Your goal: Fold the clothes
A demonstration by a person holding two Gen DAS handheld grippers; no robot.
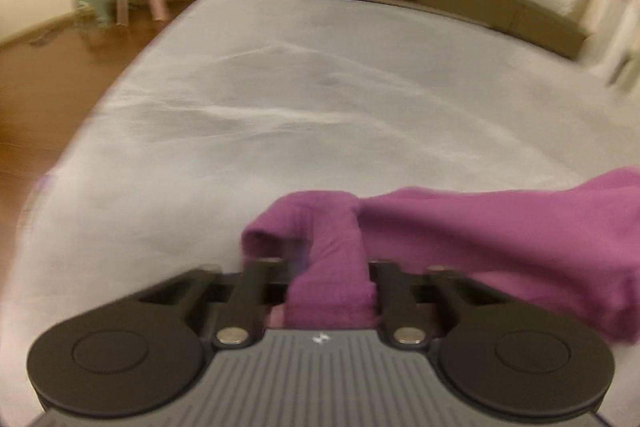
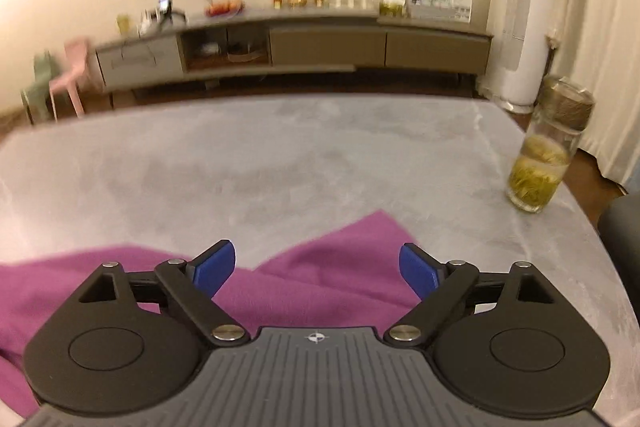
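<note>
While the fold is under way: the left hand-held gripper [image 1: 332,267] pinches a bunched part of the purple garment [image 1: 500,239], its jaws narrow on the cloth.
Right hand-held gripper [image 2: 317,269]: jaws wide, nothing between the blue pads [image 2: 214,267]; it hovers over the garment.
Garment's place: on the near part of the grey surface [image 2: 300,155], spread toward the left in the right wrist view.
Next move, as I judge: carry the pinched part across and lay it flat, the right one pinning or smoothing.
Nearby: a glass jar [image 2: 548,155] with yellowish contents, well apart.
Hidden: left fingertips under cloth; which part is held is unclear; motion blur.
</note>
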